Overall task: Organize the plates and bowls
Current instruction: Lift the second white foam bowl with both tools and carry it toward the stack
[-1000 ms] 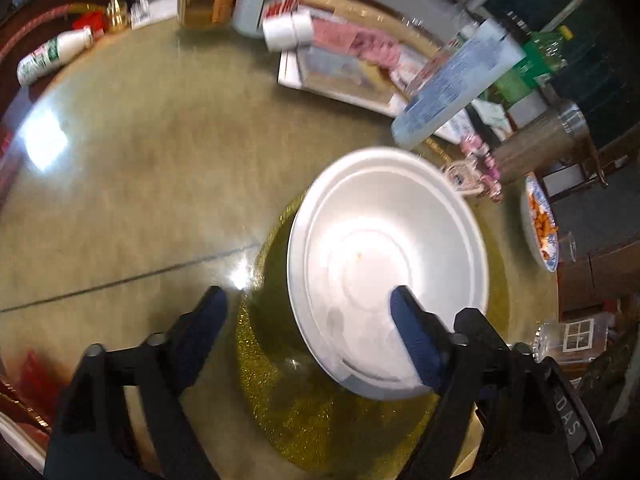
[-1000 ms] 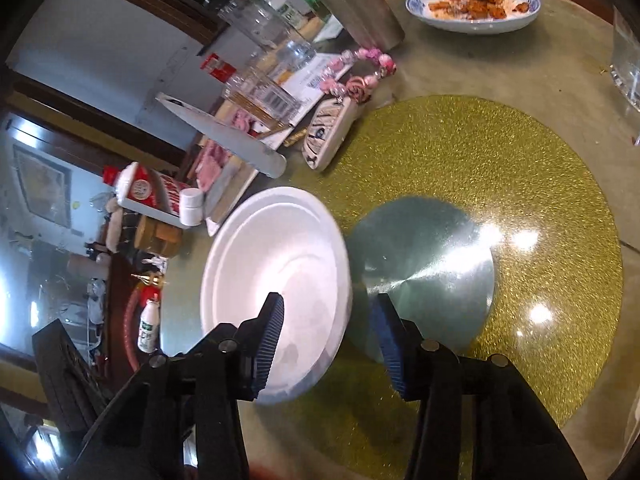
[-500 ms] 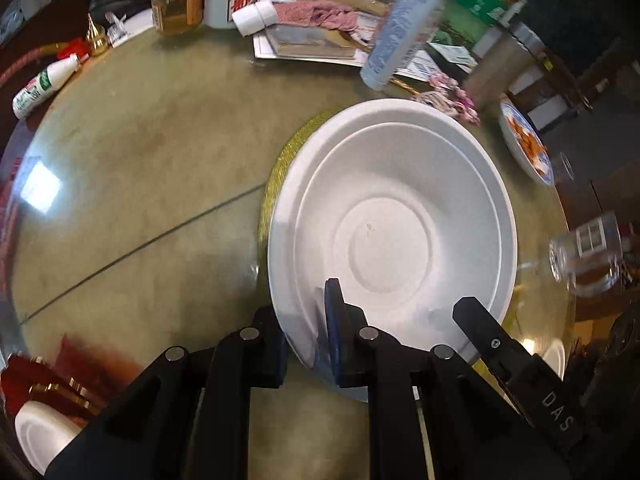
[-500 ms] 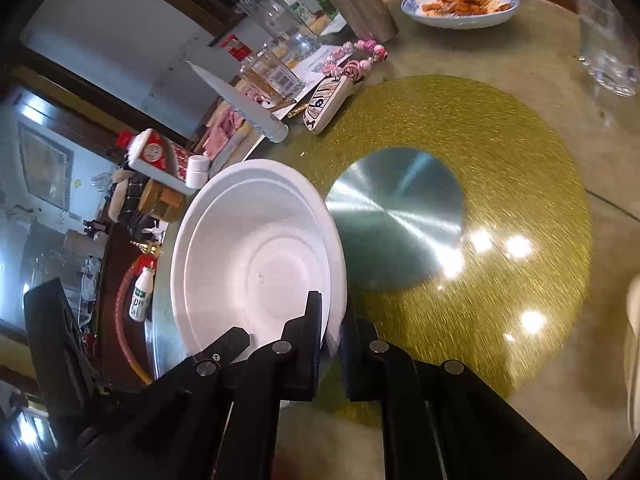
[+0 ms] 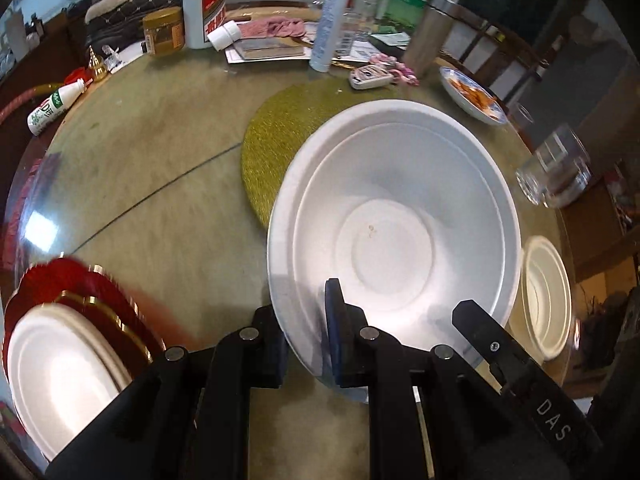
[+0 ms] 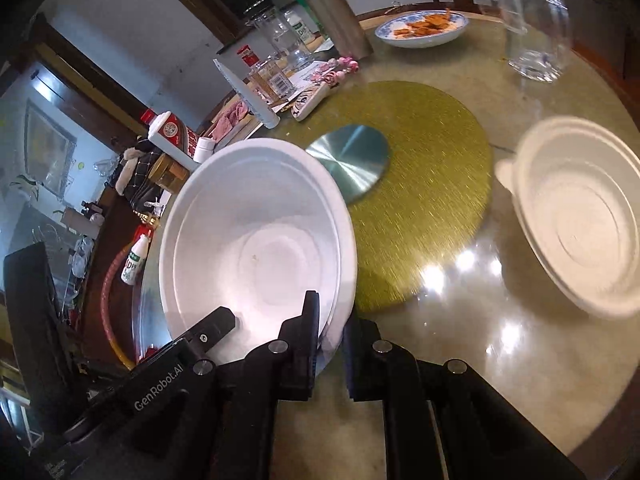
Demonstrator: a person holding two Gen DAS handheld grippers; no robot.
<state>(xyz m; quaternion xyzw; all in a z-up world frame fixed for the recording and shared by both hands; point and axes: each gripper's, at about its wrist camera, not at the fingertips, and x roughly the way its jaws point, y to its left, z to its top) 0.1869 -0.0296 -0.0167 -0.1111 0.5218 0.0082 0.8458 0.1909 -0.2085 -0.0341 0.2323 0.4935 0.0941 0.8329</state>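
A large white bowl (image 5: pixel 394 216) is held up above the table between both grippers. My left gripper (image 5: pixel 306 340) is shut on its near rim. My right gripper (image 6: pixel 332 328) is shut on the opposite rim of the same bowl (image 6: pixel 256 240). A smaller off-white bowl (image 6: pixel 576 212) sits on the table to the right; it also shows in the left wrist view (image 5: pixel 544 296). A white plate (image 5: pixel 60 376) lies on a red plate (image 5: pixel 72 284) at the lower left.
A gold round mat (image 6: pixel 424 184) with a silver disc (image 6: pixel 352 160) lies mid-table. A glass (image 6: pixel 532 28), a dish of food (image 6: pixel 424 28), bottles (image 5: pixel 204 4), a tube (image 5: pixel 330 20) and papers crowd the far side.
Both grippers closed on the large bowl's rim and lifted it off the gold mat toward me. The small off-white bowl and the red plate have come into view.
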